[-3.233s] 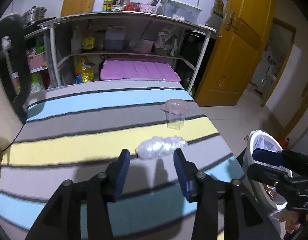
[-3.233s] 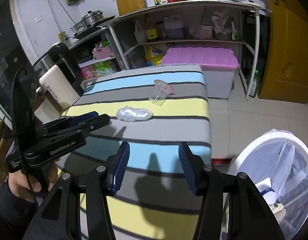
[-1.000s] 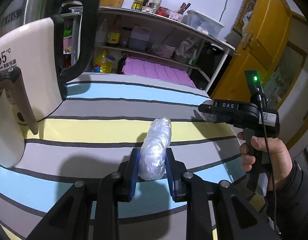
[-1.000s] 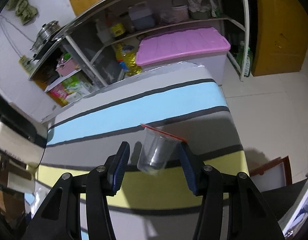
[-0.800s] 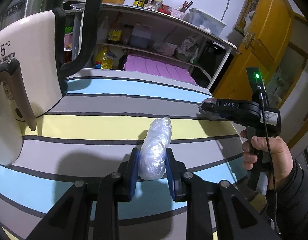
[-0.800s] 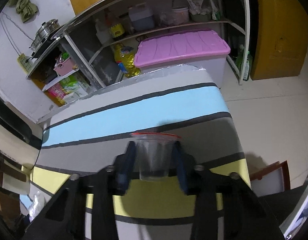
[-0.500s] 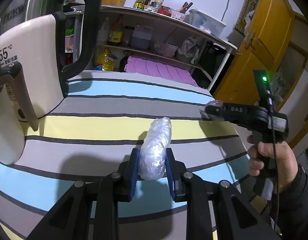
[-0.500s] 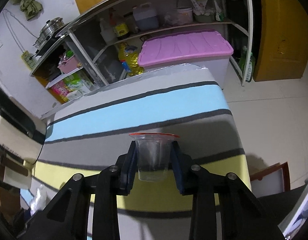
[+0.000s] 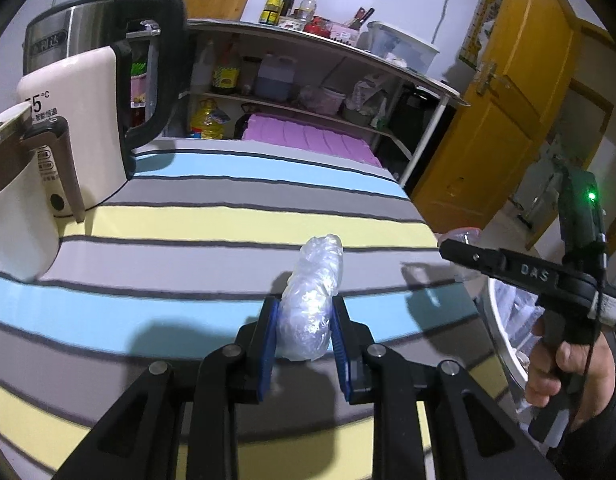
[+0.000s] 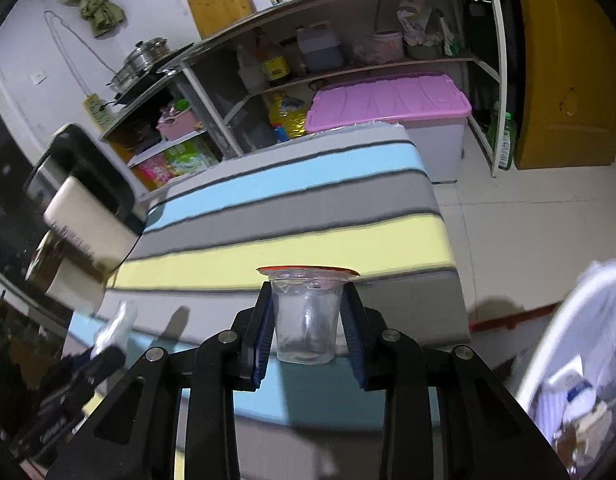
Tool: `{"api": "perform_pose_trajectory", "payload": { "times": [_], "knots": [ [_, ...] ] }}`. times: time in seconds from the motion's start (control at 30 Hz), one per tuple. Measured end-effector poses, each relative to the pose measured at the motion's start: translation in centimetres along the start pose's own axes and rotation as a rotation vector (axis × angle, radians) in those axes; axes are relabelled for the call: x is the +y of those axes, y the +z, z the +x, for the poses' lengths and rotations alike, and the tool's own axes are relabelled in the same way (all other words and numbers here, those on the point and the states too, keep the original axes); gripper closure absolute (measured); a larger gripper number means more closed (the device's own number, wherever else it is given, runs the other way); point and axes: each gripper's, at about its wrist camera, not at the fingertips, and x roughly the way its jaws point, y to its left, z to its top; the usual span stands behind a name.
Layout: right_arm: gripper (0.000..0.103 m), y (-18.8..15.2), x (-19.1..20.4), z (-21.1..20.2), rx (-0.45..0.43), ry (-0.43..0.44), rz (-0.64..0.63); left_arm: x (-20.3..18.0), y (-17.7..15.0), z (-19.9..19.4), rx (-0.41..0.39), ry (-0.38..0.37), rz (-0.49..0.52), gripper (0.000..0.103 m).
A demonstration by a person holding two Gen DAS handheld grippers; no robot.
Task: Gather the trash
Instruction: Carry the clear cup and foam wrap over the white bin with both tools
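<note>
Left gripper point(image 9: 304, 344) clamps a crumpled plastic wrap roll point(image 9: 312, 300) pointing forward lengthwise; right gripper point(image 10: 308, 336) grips an upright clear plastic cup point(image 10: 306, 316).

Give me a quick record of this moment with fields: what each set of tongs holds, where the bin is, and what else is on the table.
left tongs: shut on the crumpled plastic wrap, above the striped tablecloth
right tongs: shut on the clear plastic cup, upright, red-rimmed
trash bin: white, lined, on the floor past the table's right edge, some trash already inside
also on table: cream electric kettle with black handle, at the left
progress: both items gripped, neither in the bin yet
</note>
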Motion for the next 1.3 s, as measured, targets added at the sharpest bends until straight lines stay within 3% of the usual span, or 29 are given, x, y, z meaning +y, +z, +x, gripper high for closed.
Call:
{"api": "perform_pose_trajectory", "payload": {
  "times": [0.37, 0.77, 1.3],
  "knots": [
    [0.070, -6.1, 0.2, -6.9, -0.027, 0.032, -0.039, -3.7, -4.4, -4.2, -0.015, 0.005, 0.008, 0.077],
    [0.070, -11.9, 0.7, -12.2, -0.066, -0.004, -0.100, -7.8, -9.2, -6.8, 0.017, -0.015, 0.058, 0.077],
    [0.070, -13.7, -2.5, -15.2, -0.098, -0.043, -0.048, -12.2, -9.1, -6.1, 0.035, -0.060, 0.121, 0.077]
  ]
}}
